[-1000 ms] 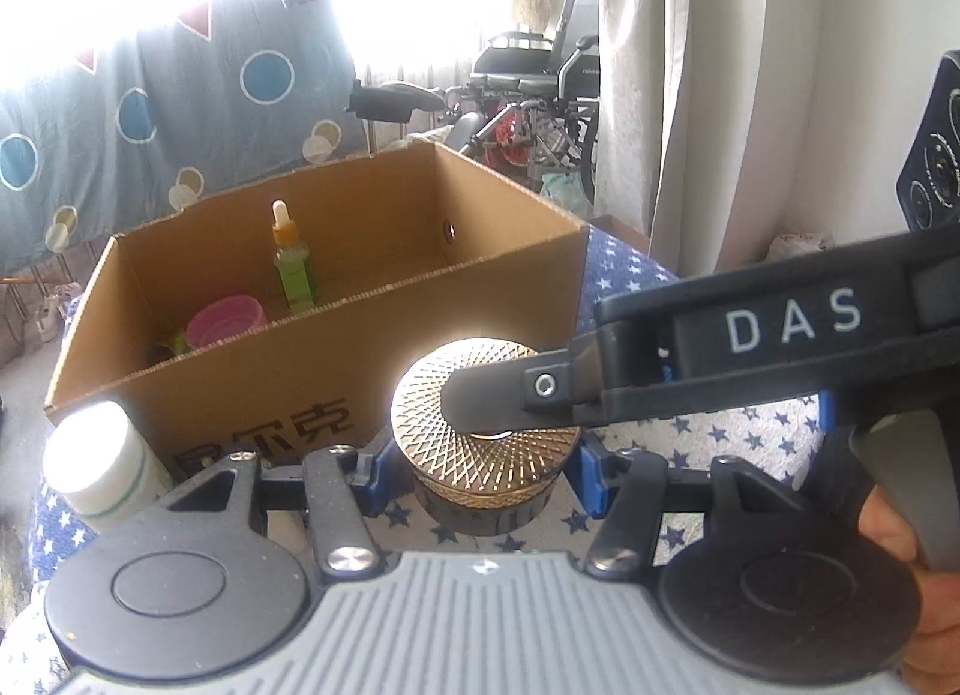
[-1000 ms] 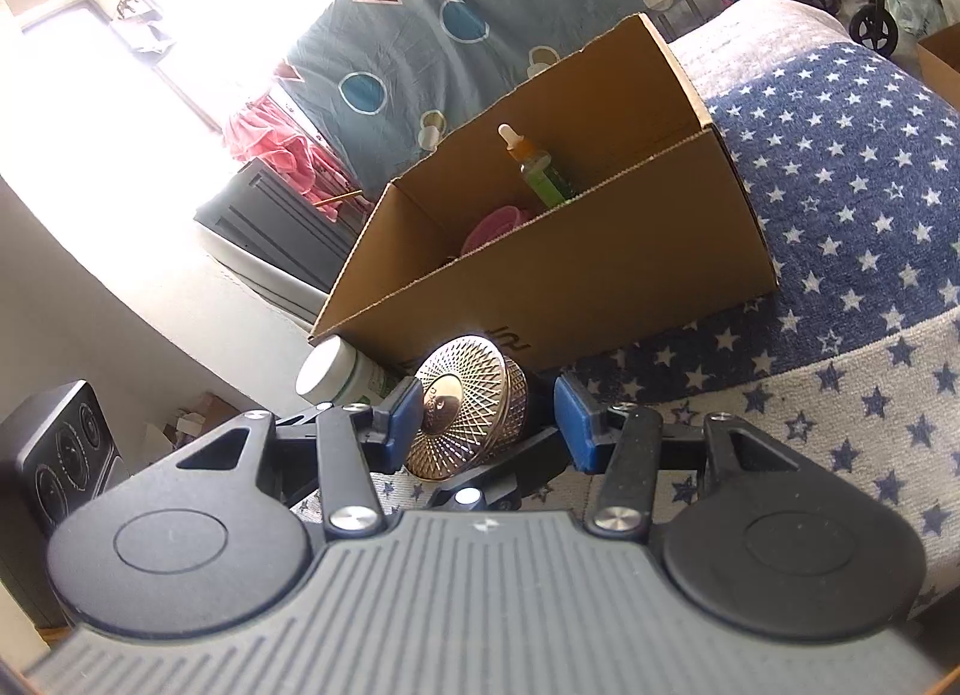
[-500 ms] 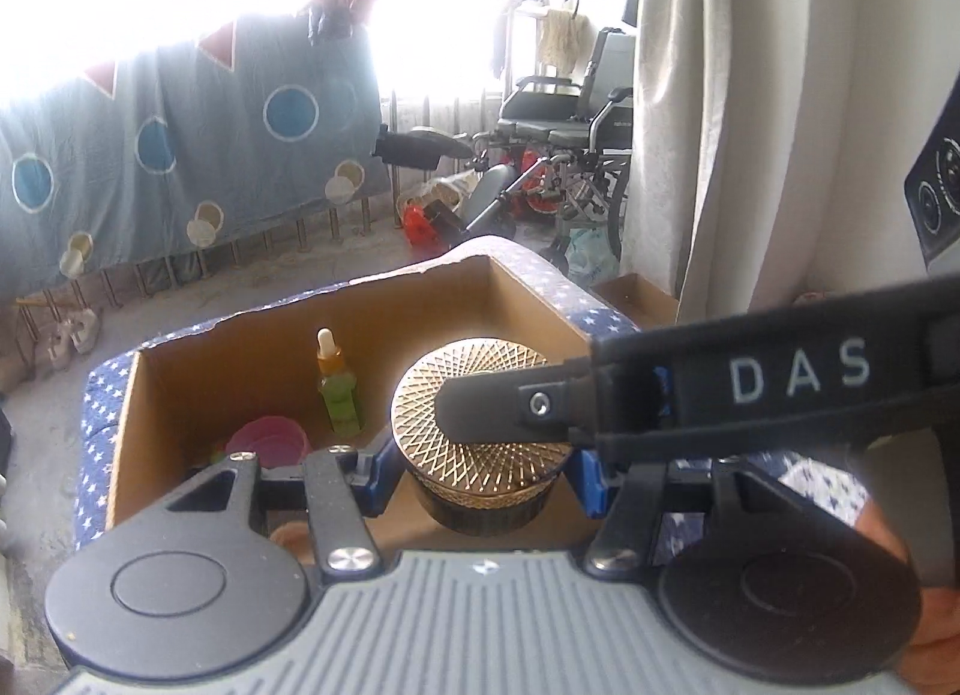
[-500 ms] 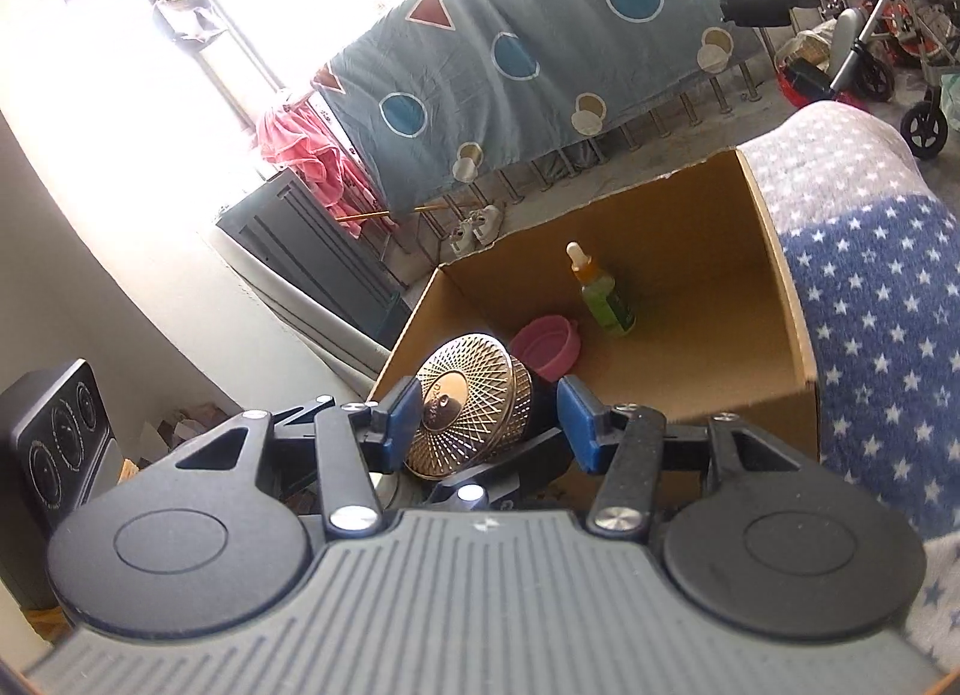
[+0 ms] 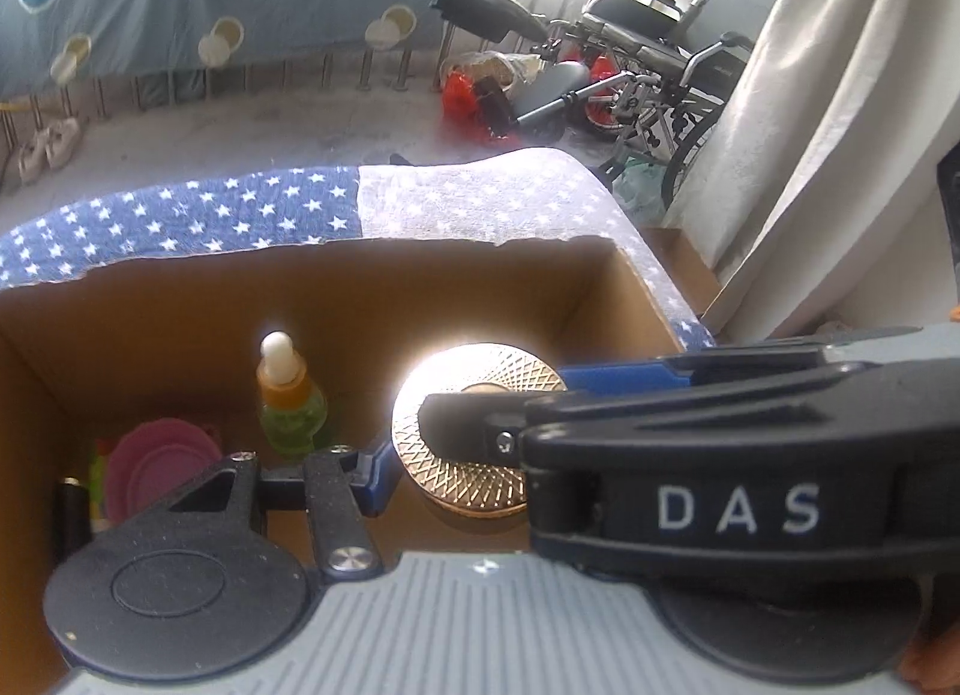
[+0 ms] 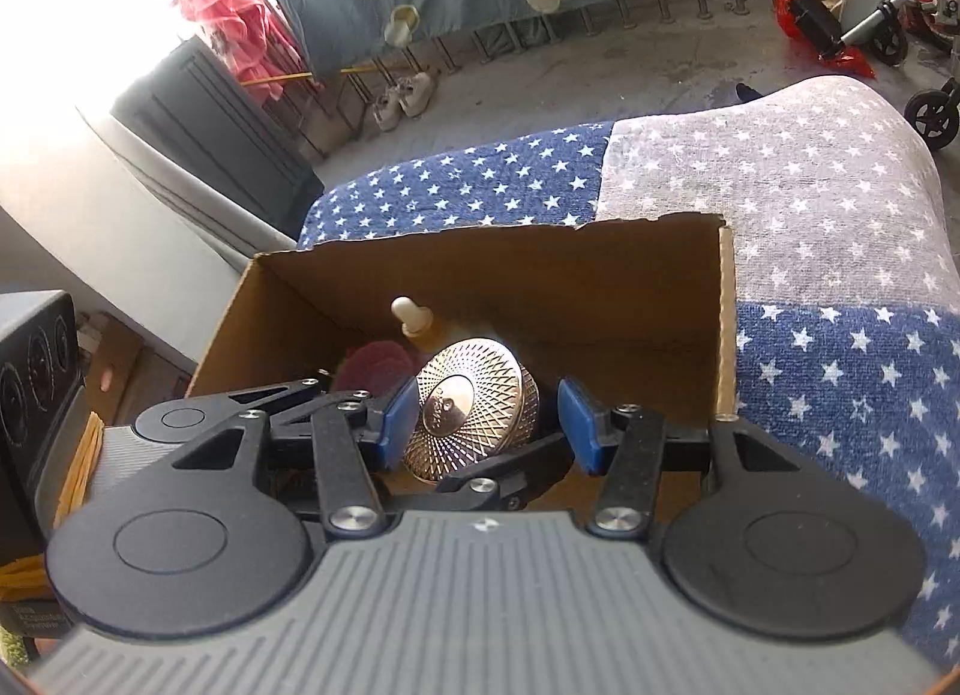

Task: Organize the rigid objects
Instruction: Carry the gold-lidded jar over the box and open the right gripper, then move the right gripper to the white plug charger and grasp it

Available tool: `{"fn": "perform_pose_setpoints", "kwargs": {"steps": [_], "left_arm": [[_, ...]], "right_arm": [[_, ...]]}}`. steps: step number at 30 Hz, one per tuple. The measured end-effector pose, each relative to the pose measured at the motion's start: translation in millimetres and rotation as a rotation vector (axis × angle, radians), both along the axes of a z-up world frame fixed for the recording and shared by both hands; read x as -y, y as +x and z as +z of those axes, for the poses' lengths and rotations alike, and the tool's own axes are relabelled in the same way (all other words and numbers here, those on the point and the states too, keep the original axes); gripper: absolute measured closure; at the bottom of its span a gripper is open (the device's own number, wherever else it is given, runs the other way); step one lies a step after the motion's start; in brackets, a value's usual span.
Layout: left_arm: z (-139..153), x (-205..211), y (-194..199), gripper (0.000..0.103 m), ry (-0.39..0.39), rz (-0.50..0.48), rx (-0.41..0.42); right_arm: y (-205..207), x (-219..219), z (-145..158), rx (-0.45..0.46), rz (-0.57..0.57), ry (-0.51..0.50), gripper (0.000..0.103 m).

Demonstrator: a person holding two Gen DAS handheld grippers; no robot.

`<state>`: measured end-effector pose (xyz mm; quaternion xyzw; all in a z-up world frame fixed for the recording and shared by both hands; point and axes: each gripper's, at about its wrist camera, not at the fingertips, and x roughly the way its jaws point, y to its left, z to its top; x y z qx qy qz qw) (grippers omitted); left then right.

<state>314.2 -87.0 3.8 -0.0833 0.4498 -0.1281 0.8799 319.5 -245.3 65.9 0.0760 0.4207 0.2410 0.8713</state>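
A round gold-lidded jar [image 5: 465, 443] [image 6: 471, 410] sits low inside the open cardboard box [image 5: 372, 281] [image 6: 498, 263]. My left gripper [image 5: 462, 455] has its jaws spread around the jar with gaps on both sides; its right finger is hidden behind the other gripper's body. My right gripper [image 6: 489, 416] also has its blue pads [image 6: 576, 416] apart from the jar, so both are open. The right gripper's black body, marked DAS [image 5: 738, 506], crosses over the jar's right side in the left wrist view.
In the box stand a green dropper bottle [image 5: 291, 395] and a pink round container [image 5: 159, 464]. The box rests on a blue and grey star-patterned cloth [image 6: 810, 251]. A black speaker [image 6: 33, 371] stands to the left. A wheelchair [image 5: 654, 53] is on the floor beyond.
Both grippers carried the jar up from the cloth, over the box's front wall and down inside. Both sets of jaws have opened wider and the jar now rests in the box.
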Motion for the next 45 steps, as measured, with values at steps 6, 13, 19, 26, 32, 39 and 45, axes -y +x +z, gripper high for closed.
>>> {"fn": "perform_pose_setpoints", "kwargs": {"steps": [6,13,19,26,32,39,45], "left_arm": [[-8.4,3.7,18.7,0.046,-0.031,0.007,-0.04],[-9.9,16.2,25.0,0.039,-0.04,-0.01,-0.036],[5.5,17.4,12.3,0.035,-0.044,-0.016,-0.001],[53.3,10.0,-54.8,0.026,0.012,-0.062,0.118],[86.7,-20.1,-150.2,0.019,0.019,-0.12,0.21],[80.3,-51.0,-240.3,0.017,0.045,-0.113,0.228],[35.2,-54.9,-267.6,0.017,0.131,-0.088,0.196]], "right_arm": [[34.5,-8.8,0.2,0.013,0.036,-0.095,0.054],[41.2,-11.8,-1.6,0.06,0.063,-0.164,0.054],[32.5,-1.8,2.4,0.094,0.058,-0.11,0.054],[-31.1,28.1,35.9,0.181,0.013,0.086,0.053],[-130.1,70.9,50.3,0.268,-0.024,0.337,0.051],[-223.9,76.9,8.8,0.26,-0.034,0.475,0.049],[-243.9,44.3,-45.0,0.15,-0.02,0.494,0.047]]}}
